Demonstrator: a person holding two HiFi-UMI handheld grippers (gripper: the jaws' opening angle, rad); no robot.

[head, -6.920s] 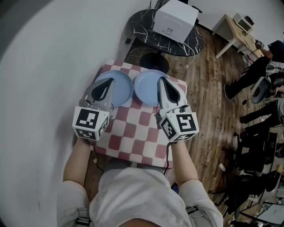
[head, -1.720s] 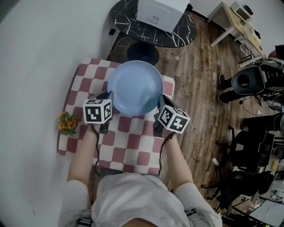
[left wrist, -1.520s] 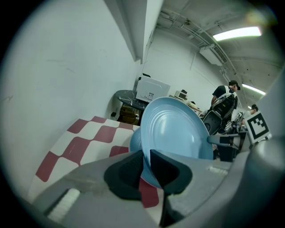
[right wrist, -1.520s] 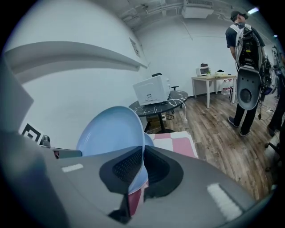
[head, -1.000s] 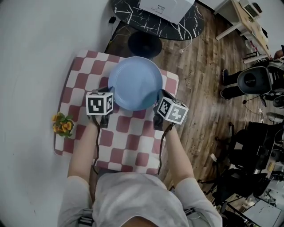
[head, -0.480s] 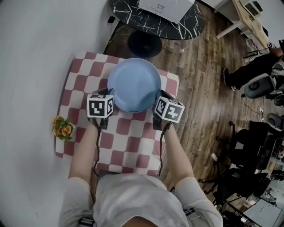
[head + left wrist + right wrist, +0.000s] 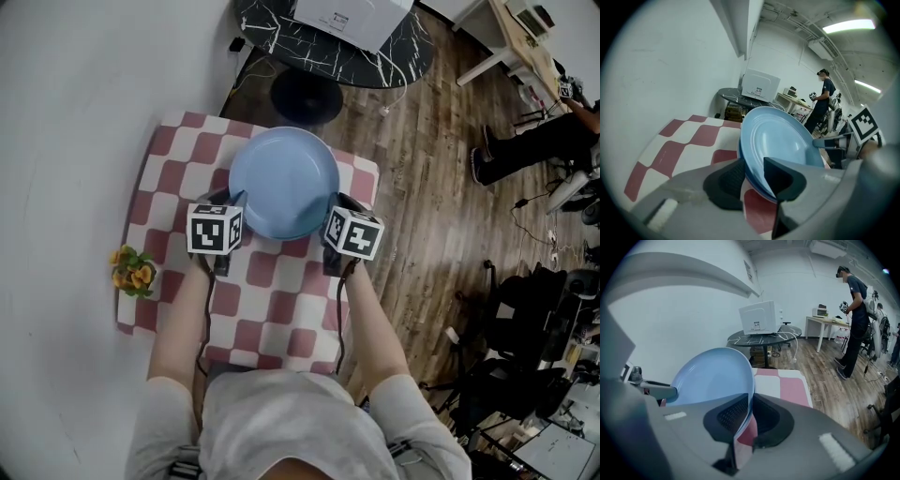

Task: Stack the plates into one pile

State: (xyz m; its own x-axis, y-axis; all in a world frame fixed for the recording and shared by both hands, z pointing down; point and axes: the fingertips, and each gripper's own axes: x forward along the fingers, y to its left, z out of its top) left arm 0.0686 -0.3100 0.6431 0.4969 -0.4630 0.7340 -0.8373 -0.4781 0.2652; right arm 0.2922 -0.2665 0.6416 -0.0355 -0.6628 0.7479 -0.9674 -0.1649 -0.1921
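Two light blue plates lie as one pile on the red-and-white checkered cloth. My left gripper is at the pile's left rim and my right gripper at its right rim. In the left gripper view the rims of the plates pass between the jaws of the left gripper, which are opening, with a gap beside the pads. In the right gripper view the thin rim of the top plate stands between the jaws of the right gripper, which are opening too, a slim gap showing.
A small bunch of orange flowers sits at the cloth's left edge. Beyond the table stands a round black marbled table with a white box. A wall runs along the left. A person stands on the wooden floor at right.
Two plates once lay side by side; now they form one pile. Over the last second the pile sank slightly toward the cloth, and both grippers stayed at its rims.
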